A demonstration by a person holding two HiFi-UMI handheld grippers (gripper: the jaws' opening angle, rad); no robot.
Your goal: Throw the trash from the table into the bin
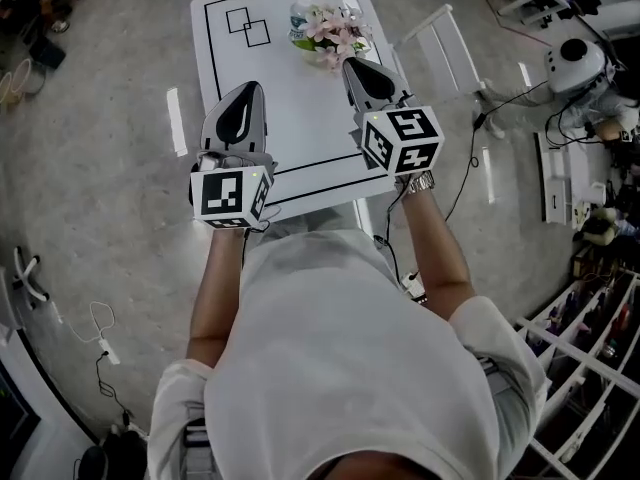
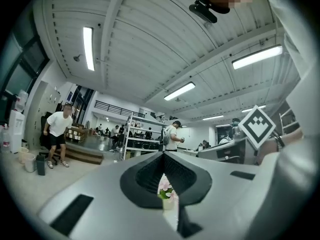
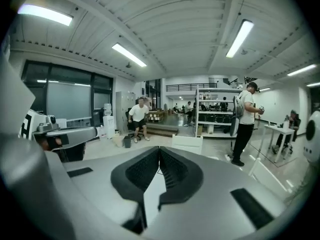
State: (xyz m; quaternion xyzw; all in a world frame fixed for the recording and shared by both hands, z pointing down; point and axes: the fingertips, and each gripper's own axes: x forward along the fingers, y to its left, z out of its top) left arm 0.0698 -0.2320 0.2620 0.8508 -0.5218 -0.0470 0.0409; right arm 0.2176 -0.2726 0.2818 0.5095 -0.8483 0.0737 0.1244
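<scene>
Closed, empty: left claw (image 1: 246, 88), right claw (image 1: 351, 64). Pink flower bunch (image 1: 330, 36), green leaves, on white table (image 1: 290, 103).

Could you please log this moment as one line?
left gripper: shut, empty | right gripper: shut, empty | table: flowers at far end

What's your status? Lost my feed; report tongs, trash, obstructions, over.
Left tongs shut, empty; right tongs shut, empty. No trash visible on table. Flowers at far end, close ahead of right tongs.
</scene>
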